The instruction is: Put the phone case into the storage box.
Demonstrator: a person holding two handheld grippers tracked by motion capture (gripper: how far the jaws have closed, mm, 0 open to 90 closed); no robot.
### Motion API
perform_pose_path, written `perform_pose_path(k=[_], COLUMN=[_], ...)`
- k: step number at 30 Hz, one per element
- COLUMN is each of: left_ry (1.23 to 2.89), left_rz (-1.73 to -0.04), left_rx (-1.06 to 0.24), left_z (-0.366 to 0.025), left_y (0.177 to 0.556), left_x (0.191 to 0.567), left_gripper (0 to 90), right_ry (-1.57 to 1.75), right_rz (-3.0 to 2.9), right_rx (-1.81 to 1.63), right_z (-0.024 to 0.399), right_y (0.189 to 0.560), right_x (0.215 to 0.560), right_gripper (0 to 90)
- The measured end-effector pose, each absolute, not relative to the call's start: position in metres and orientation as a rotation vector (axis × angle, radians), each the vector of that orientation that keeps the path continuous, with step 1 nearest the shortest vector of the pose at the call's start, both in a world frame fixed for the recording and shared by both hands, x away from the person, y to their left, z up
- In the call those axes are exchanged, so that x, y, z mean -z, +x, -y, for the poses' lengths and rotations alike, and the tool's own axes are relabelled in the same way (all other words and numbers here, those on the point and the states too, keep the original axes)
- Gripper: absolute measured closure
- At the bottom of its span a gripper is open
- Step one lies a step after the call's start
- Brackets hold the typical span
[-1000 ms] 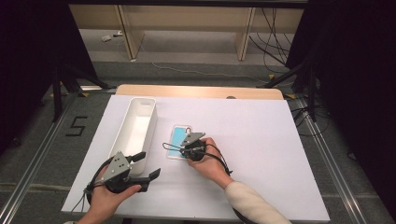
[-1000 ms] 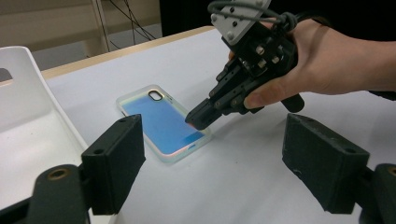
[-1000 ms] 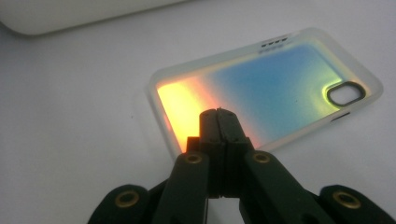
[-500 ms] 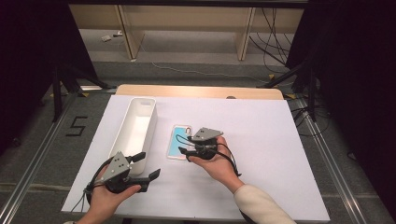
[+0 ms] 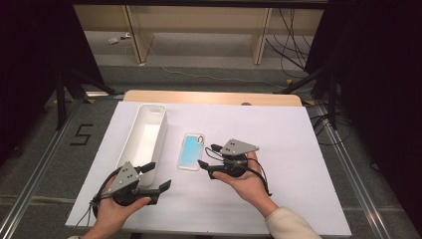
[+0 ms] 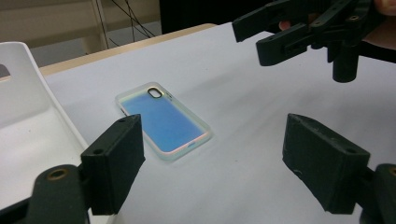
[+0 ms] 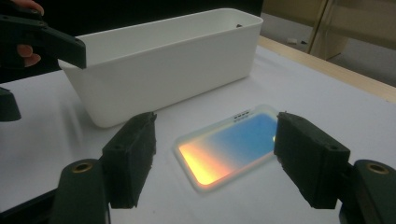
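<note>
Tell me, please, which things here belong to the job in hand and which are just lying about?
In the job:
phone case
right hand-held gripper, jaws just opened, nothing between them
white bin

Lying about:
left hand-held gripper, idle and open
cables on the floor

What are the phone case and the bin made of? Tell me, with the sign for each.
Phone case: seemingly soft clear plastic or silicone, glossy; frosted see-through rim, with an iridescent blue-to-orange sheen in the right gripper view. Bin: likely hard moulded plastic, matte white; thin even walls, rounded corners, a cut-out handle hole at one end.
</note>
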State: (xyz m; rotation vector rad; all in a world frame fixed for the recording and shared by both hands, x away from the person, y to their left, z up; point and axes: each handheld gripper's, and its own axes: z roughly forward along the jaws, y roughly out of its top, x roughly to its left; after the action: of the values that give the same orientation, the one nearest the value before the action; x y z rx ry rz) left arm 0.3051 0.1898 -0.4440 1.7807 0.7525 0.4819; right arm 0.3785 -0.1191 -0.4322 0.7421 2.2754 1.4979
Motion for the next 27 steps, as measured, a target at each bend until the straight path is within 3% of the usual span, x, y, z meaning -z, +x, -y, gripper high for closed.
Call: perform_pose_path(k=[27], left_ry=[1.783], left_rz=[-0.751], left_rx=[-0.495], left_z=[-0.189], left_y=[0.306], left_x=[0.445], left_gripper=[20.6], right_ry=[0.759], right_rz=[-2.165], right_rx=[-1.531], right_z=[0.176], right_y=[0.342], right_x=[0.422], right_gripper=[26.5])
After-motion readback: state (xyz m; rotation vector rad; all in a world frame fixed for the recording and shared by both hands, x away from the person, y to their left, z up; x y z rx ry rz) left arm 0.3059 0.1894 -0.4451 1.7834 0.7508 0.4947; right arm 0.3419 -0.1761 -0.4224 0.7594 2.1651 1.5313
